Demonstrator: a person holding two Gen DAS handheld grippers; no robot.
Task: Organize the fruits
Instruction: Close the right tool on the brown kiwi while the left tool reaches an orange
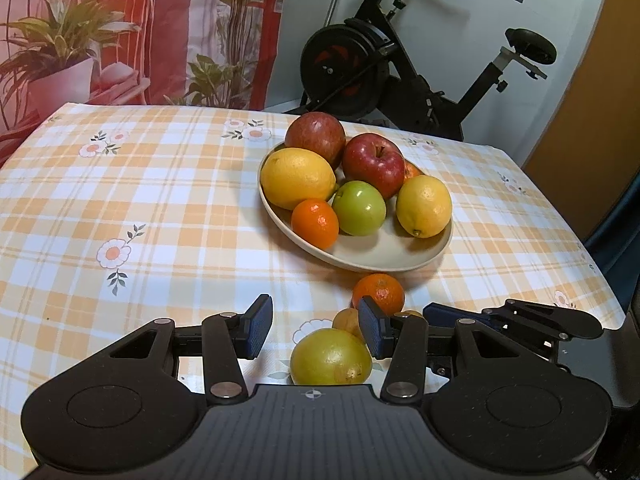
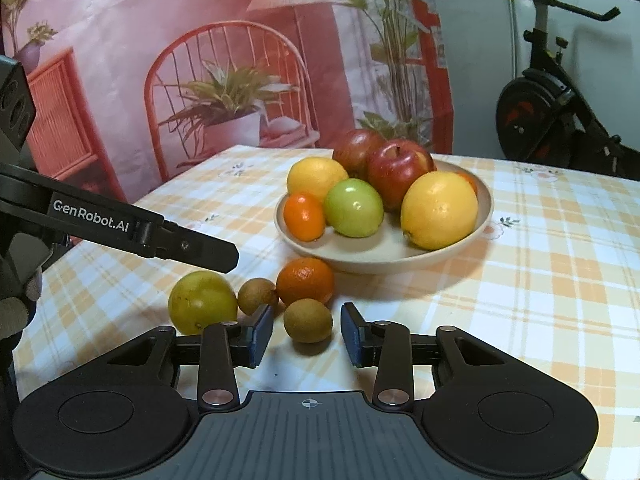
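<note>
Kiwi [image 2: 307, 320] lies on the tablecloth [image 2: 520, 300] just beyond our spread right gripper [image 2: 306, 336], centred between its jaws; our left gripper [image 1: 316, 330], also spread, hangs over the yellow fruit [image 1: 330, 358].

Beige plate [image 2: 452, 256] loaded: two red apples, two lemons, green apple [image 2: 353, 208], small orange. Just in front of plate, loose: orange mandarin [image 2: 305, 281], yellow-green citrus [image 2: 202, 303], two brown kiwis.

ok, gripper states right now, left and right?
Left gripper: open, empty, above the yellow-green round fruit.
Right gripper: open, empty, jaws either side of the small brown round fruit.
</note>
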